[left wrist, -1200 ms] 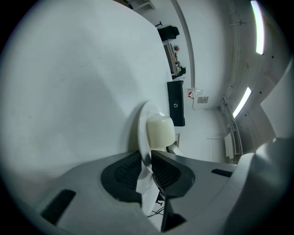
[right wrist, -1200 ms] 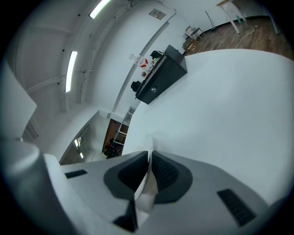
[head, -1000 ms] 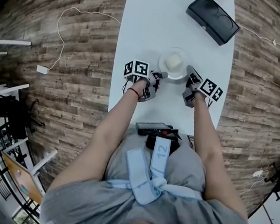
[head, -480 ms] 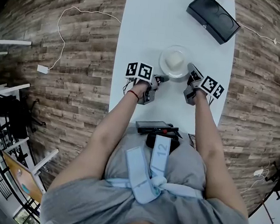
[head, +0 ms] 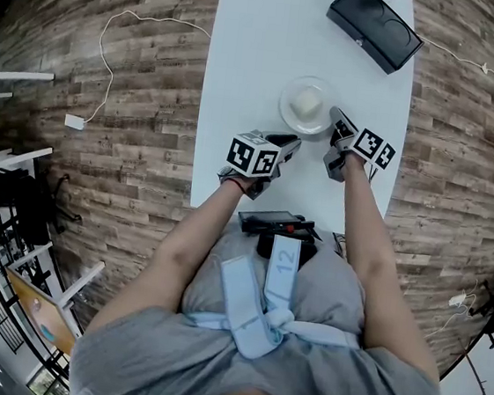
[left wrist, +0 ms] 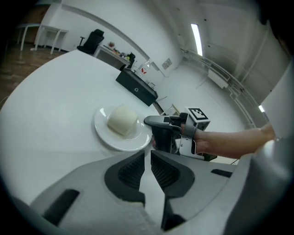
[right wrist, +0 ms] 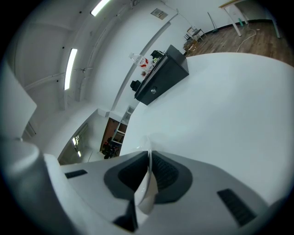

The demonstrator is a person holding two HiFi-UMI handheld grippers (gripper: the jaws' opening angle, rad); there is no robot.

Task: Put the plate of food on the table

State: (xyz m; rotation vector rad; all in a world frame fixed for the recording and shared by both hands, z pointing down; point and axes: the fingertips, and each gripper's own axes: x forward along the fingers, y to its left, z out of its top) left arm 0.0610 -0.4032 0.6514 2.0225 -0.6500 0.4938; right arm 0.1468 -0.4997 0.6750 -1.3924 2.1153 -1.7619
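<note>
Patience is what I need for this bit. Nearest to me, my left claw (head: 286,142) is held over the near part of the long white table (head: 255,51), just short of the plate. Its two jaws are almost touching, with only a thin slit between them, and there is nothing in it. A bit farther out, my right claw (head: 335,116) is pinched tight on the near right edge of the round white plate (head: 285,108). I can see the thin white rim squeezed between its dark pads. The plate looks to be sitting flat on the table, about midway across it, with the pale cream block of food (head: 306,102) right in its centre. So I think the job is nearly done, and what is left is to let go well. I should open the right jaws slowly and wide, so the rim does not stick to a pad and tip the plate. Then I should pull that claw straight back toward me, low and level, without lifting. I should keep the left claw away from the rim so it bumps nothing. Far off, the flat black box (head: 374,28) lies toward the table's other end, well apart from the plate, so it is no worry.
</note>
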